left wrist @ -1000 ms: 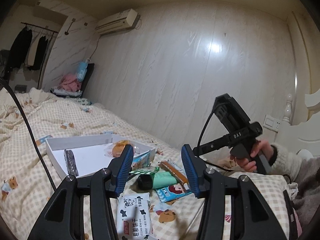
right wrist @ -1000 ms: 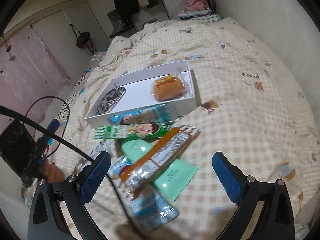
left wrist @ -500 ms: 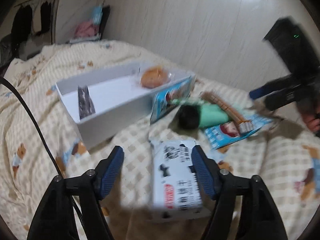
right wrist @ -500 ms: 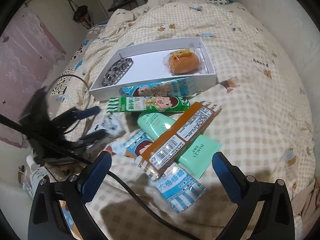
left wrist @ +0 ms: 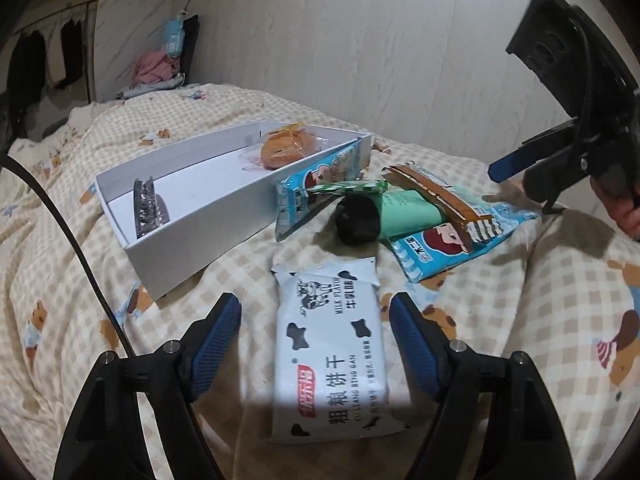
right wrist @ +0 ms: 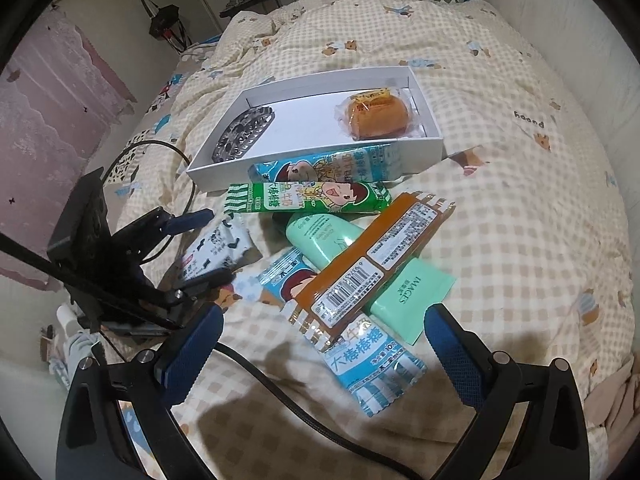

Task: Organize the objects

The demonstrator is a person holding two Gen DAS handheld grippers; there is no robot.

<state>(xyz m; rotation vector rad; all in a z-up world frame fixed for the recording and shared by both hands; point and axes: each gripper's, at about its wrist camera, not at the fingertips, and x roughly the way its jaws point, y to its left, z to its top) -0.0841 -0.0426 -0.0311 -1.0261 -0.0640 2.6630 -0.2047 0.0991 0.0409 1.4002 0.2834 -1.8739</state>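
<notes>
Inspection of the left wrist view: the left gripper (left wrist: pixel 316 326) is pointing down at the checked bedspread (left wrist: pixel 68 304) with its jaws spread wide, and the white milk-biscuit packet (left wrist: pixel 330 350) is lying flat between the blue pads (left wrist: pixel 218 340) without touching either. Beyond it the white box (left wrist: pixel 192 228) is sitting on the bed, holding a wrapped orange bun (left wrist: pixel 286 148) at its far end and a dark metallic item (left wrist: pixel 146 208) at its near end. A blue snack packet (left wrist: pixel 316 184) is leaning against the box wall, just beside a green tube (left wrist: pixel 400 212) with a black cap. Right wrist view: the right gripper (right wrist: pixel 322 354) is hovering with its jaws spread and nothing between the pads, above a pile in which an orange bar wrapper (right wrist: pixel 372 264) is lying across the green tube (right wrist: pixel 328 236) and a second blue packet (right wrist: pixel 368 368). A green stick packet (right wrist: pixel 308 196) is lying near the box (right wrist: pixel 320 168). The left gripper (right wrist: pixel 200 246) is showing at the left edge, straddling the biscuit packet (right wrist: pixel 218 250).
</notes>
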